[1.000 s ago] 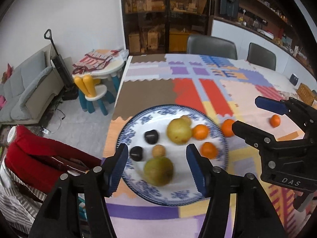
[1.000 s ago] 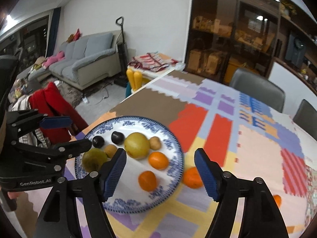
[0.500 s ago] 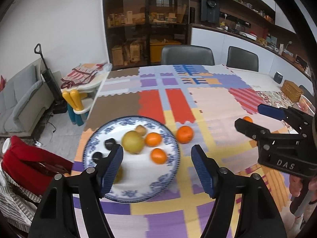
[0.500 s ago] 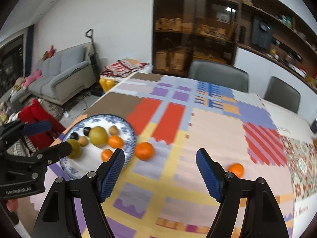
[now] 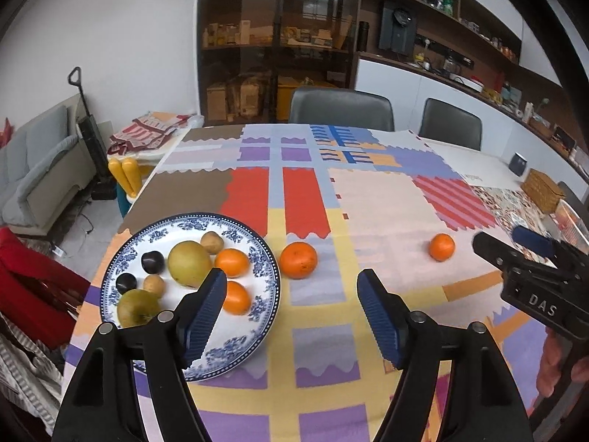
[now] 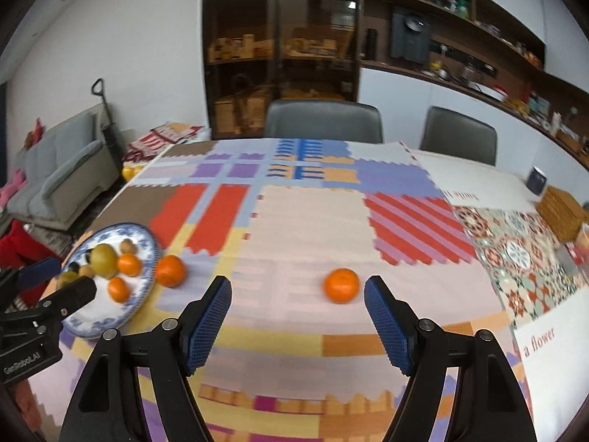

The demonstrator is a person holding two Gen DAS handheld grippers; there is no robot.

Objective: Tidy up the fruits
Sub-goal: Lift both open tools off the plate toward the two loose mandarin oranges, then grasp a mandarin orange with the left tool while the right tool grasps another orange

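A blue-and-white plate (image 5: pixel 257 316) at the table's left holds several fruits: two oranges, a yellow pear (image 5: pixel 188 263), a green apple, dark plums and small brown fruits. One loose orange (image 5: pixel 298 260) lies just right of the plate; it also shows in the right wrist view (image 6: pixel 170 270). A second loose orange (image 5: pixel 441 246) lies further right, just ahead of my right gripper (image 6: pixel 297 311) and toward its right finger (image 6: pixel 341 284). My left gripper (image 5: pixel 289 309) is open and empty above the cloth, near the first orange. My right gripper is open and empty.
The table has a patchwork cloth (image 5: pixel 368 199). A wicker basket (image 5: pixel 543 189) and a small dark object stand at the far right. Two grey chairs (image 5: pixel 340 108) stand behind the table. A sofa and a vacuum are on the left.
Both grippers have swung right, away from the plate. The left now faces the orange beside the plate. The right now faces the far-right orange. Both stayed open.
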